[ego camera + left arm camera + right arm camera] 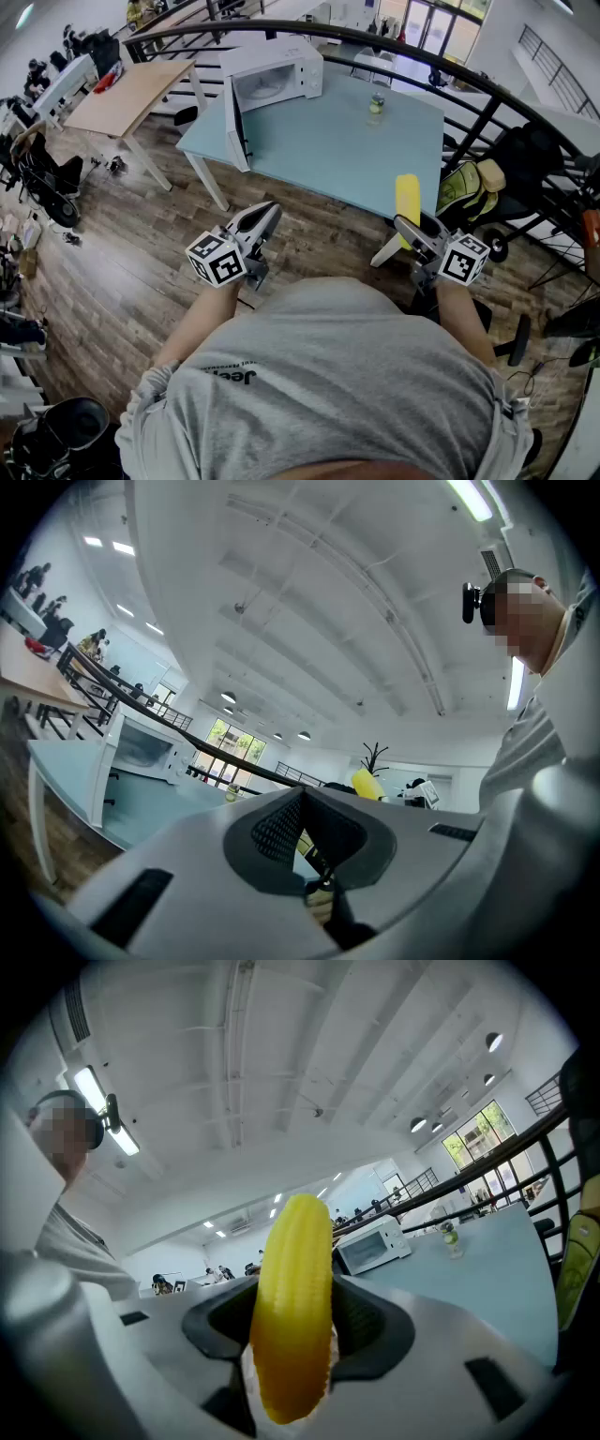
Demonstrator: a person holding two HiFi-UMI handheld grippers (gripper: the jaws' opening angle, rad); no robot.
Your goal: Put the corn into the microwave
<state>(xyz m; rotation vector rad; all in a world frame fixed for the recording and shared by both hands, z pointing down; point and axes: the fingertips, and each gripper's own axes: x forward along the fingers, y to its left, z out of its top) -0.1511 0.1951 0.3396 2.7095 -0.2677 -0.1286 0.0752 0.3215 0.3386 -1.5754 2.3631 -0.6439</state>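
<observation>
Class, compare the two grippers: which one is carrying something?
The right gripper: its jaws clamp the yellow corn. The left gripper has its jaws shut with nothing between them.

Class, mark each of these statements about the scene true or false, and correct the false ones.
1. The right tool grips the corn. True.
2. The door of the microwave is shut. False: it hangs open.
3. The left tool holds something. False: its jaws are together with nothing between them.
4. The microwave stands on the blue table. True.
5. A small jar stands on that table. True.
</observation>
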